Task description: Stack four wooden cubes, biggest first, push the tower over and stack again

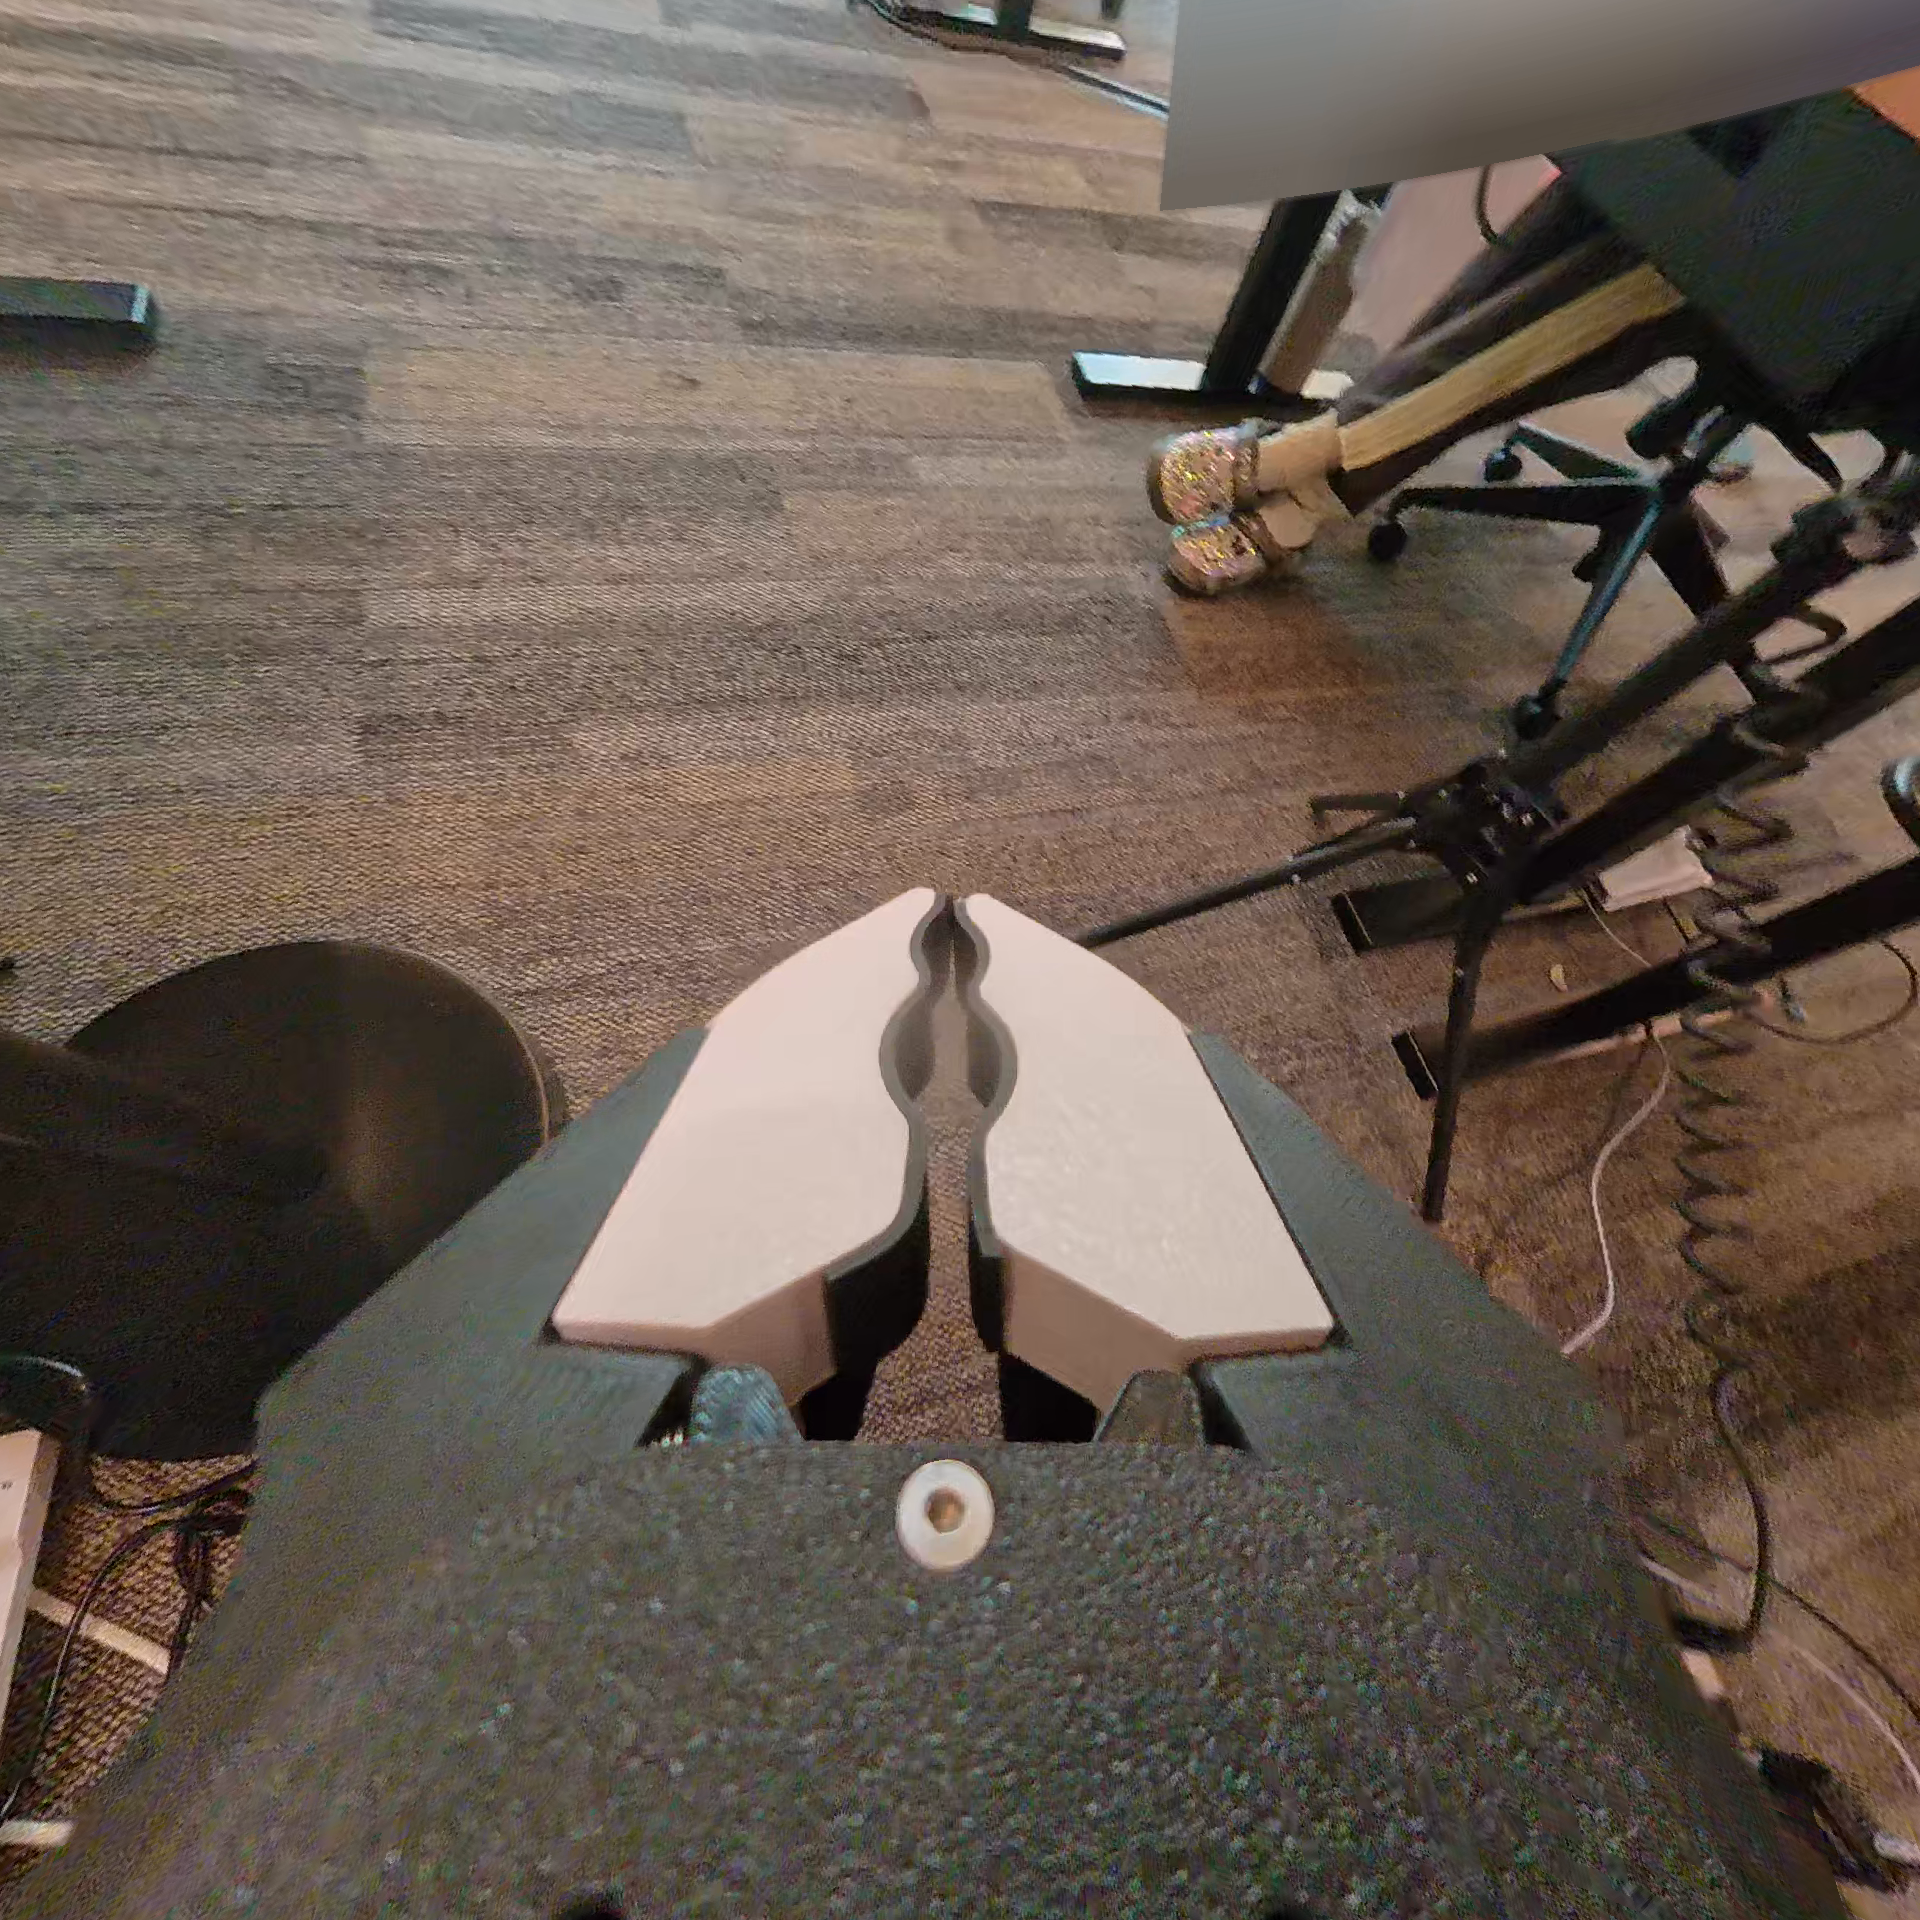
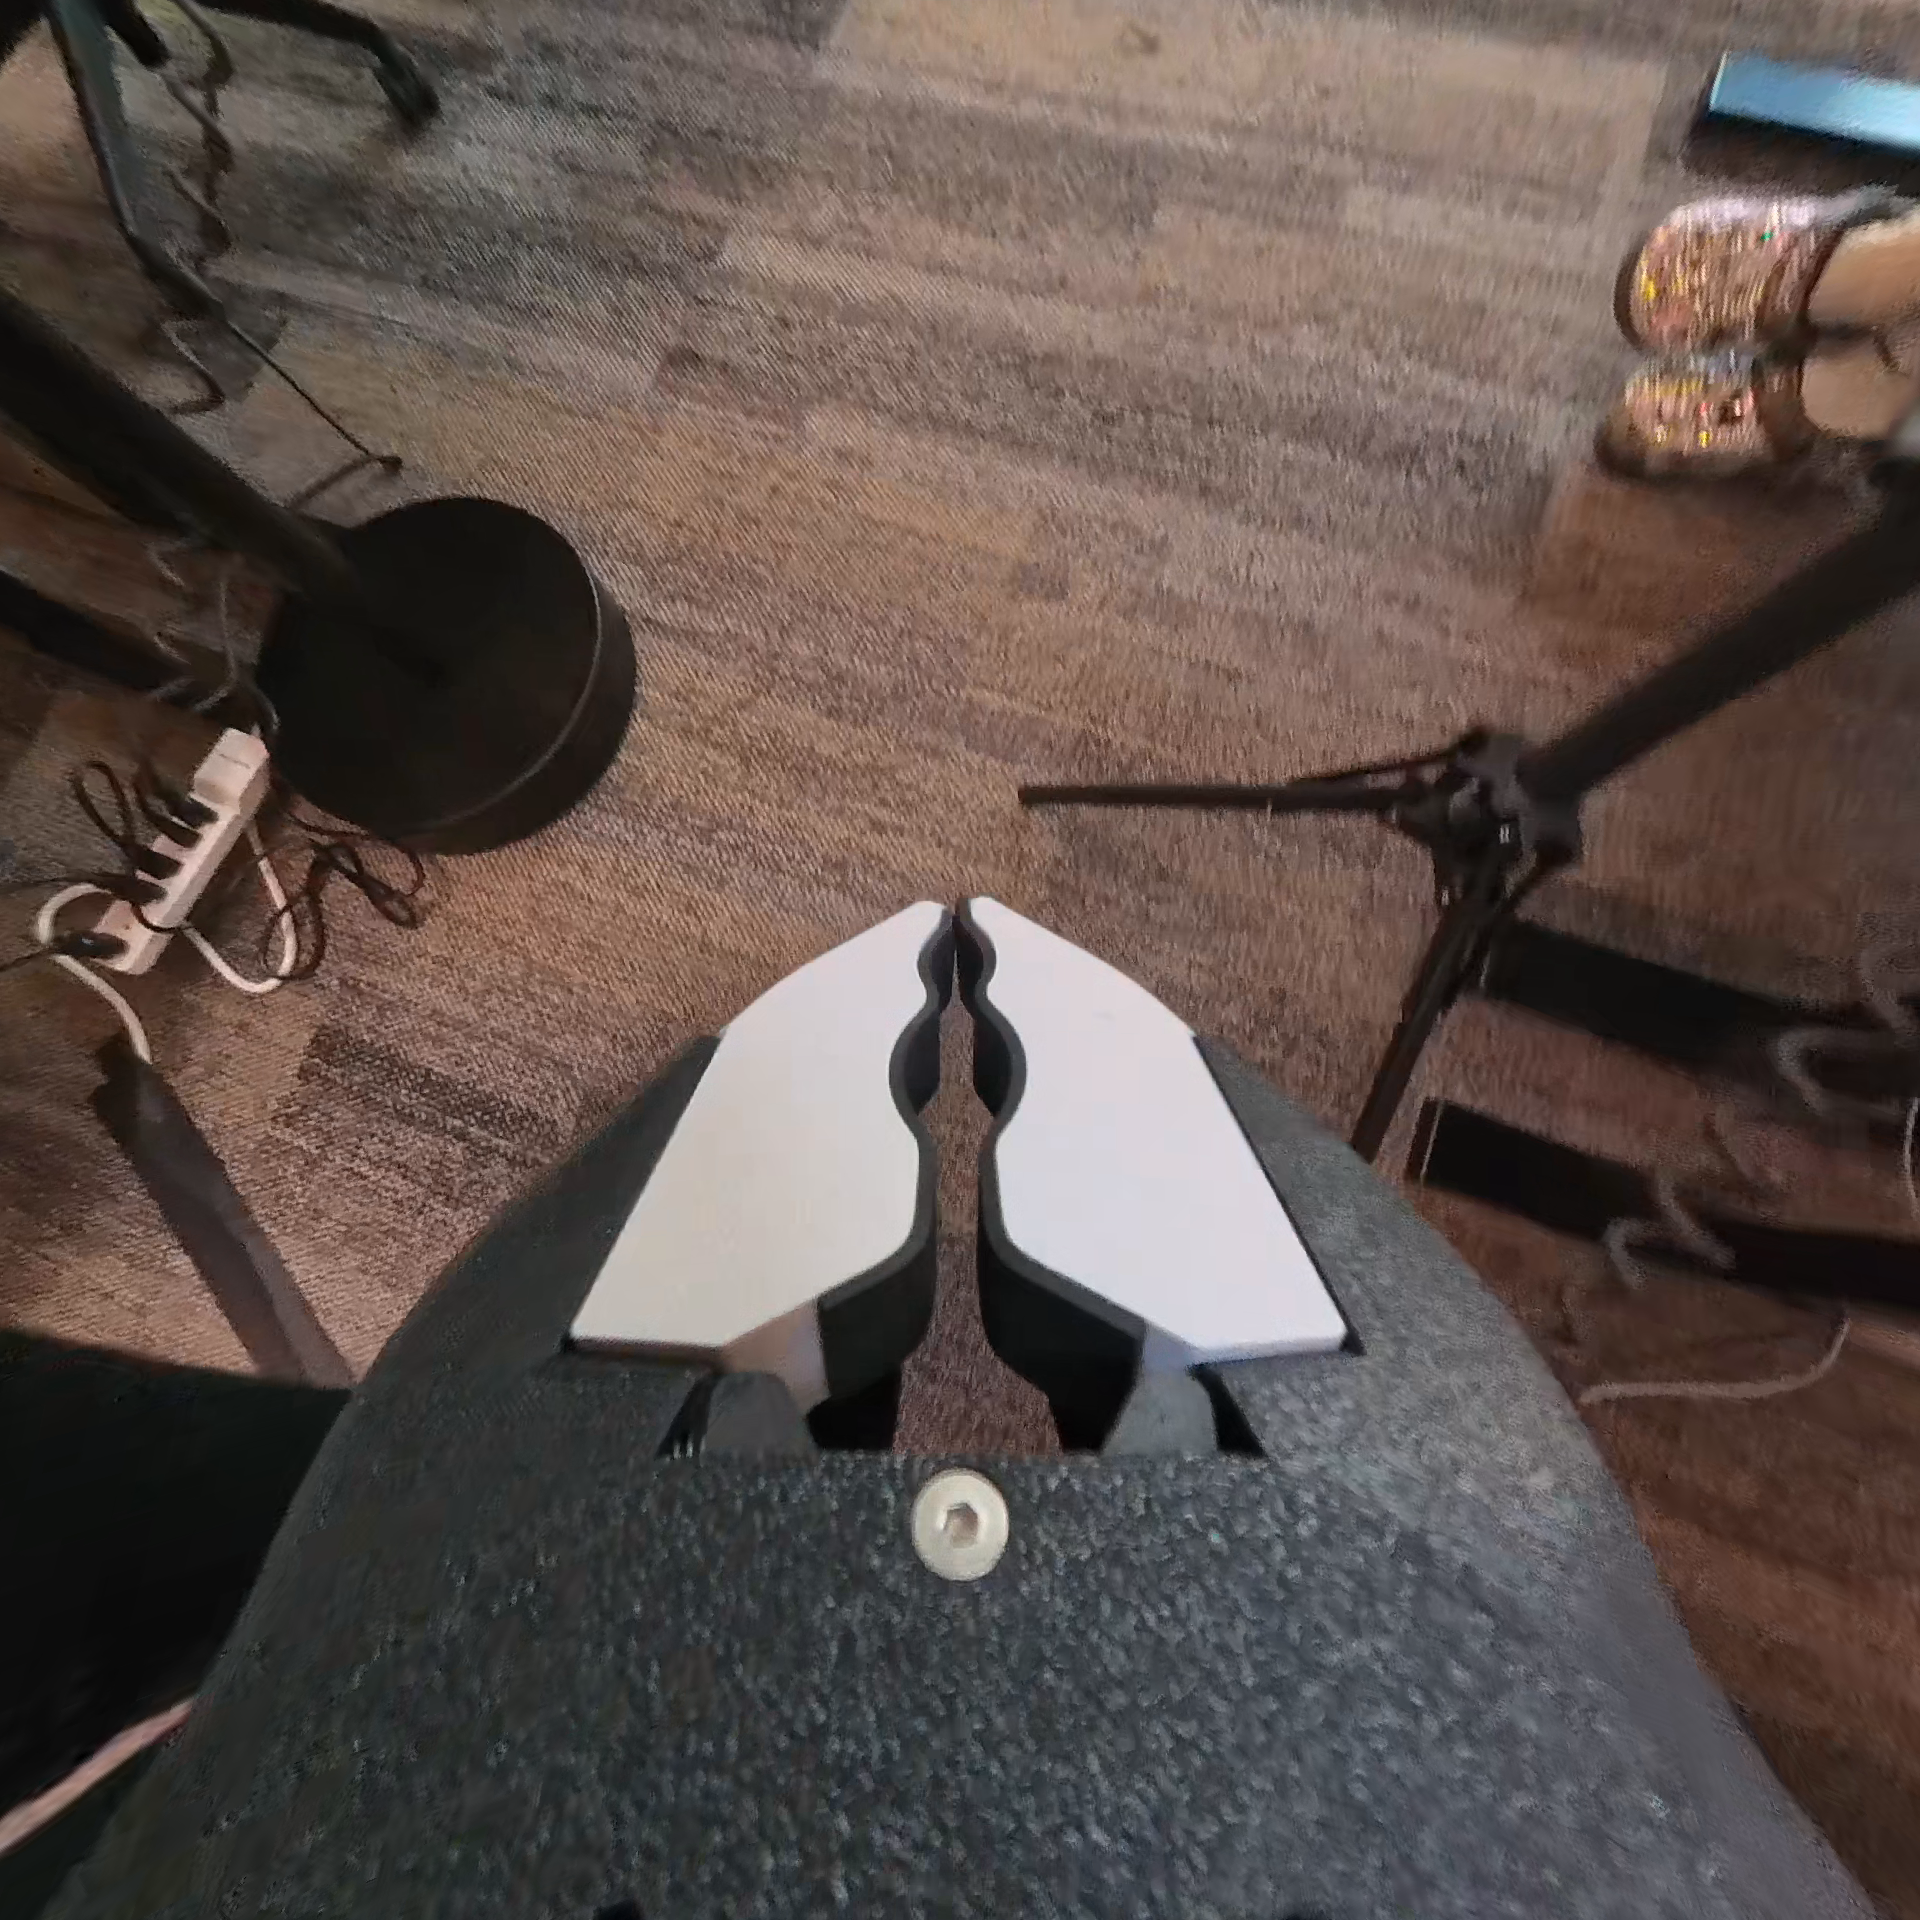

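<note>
Left wrist view: left gripper [image 1: 952, 906] tips pressed together on nothing, over carpet [image 1: 623, 623]; tripod [image 1: 1486, 821] to its right | right gripper [image 2: 956, 912] likewise; round base [image 2: 447, 665] forward-left, tripod [image 2: 1496, 800] right

Grey-brown carpet floor [image 2: 935, 364] bears a round black base [image 2: 447, 675], white power strip [image 2: 197, 831], tripod [image 2: 1475, 821].

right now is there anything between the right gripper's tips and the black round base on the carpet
Nothing visible: only bare carpet lies between the shut, empty right gripper and the black round base, ahead to its left.
</note>
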{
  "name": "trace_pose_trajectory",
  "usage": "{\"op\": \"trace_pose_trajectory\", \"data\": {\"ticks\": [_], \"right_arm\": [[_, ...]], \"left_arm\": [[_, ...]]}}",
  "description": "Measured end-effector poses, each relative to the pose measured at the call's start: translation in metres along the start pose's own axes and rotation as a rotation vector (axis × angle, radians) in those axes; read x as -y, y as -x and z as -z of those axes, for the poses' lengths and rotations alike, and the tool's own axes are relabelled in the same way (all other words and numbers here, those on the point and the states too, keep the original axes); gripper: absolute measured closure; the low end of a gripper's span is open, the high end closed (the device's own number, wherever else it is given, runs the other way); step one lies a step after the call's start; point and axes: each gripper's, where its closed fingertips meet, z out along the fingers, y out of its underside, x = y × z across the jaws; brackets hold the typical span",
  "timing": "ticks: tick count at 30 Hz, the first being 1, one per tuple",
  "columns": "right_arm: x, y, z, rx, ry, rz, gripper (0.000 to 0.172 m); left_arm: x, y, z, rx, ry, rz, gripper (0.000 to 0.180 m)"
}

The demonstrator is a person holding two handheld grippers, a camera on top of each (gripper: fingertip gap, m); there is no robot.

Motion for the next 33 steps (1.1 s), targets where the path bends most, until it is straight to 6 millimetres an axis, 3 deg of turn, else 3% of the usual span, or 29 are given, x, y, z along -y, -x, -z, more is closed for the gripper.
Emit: {"op": "trace_pose_trajectory", "data": {"ticks": [6, 12, 16, 21, 24, 27, 31, 33], "right_arm": [[0.1, 0.033, -0.049, 0.107, -0.053, 0.165, 0.172], [0.201, 0.092, -0.123, 0.232, -0.084, 0.306, 0.172], [0.228, 0.139, -0.177, 0.346, -0.059, 0.334, 0.172], [0.233, 0.18, -0.217, 0.475, -0.004, 0.398, 0.172], [0.244, 0.178, -0.234, 0.503, 0.009, 0.417, 0.172], [0.266, 0.163, -0.251, 0.516, 0.003, 0.424, 0.172], [0.303, 0.134, -0.28, 0.544, -0.01, 0.414, 0.172], [0.32, 0.107, -0.288, 0.525, -0.026, 0.414, 0.172]], "left_arm": [[0.031, 0.035, 0.001, 0.064, -0.067, 0.078, 0.18], [0.043, 0.077, -0.021, 0.097, -0.094, 0.183, 0.18], [0.042, 0.111, -0.029, 0.156, -0.109, 0.241, 0.18], [0.016, 0.147, -0.016, 0.293, -0.075, 0.325, 0.18], [0.005, 0.159, -0.015, 0.358, -0.04, 0.349, 0.18], [0.015, 0.165, -0.026, 0.4, -0.014, 0.345, 0.18], [0.066, 0.17, -0.062, 0.42, -0.011, 0.293, 0.18], [0.094, 0.167, -0.092, 0.407, -0.025, 0.281, 0.18]]}}
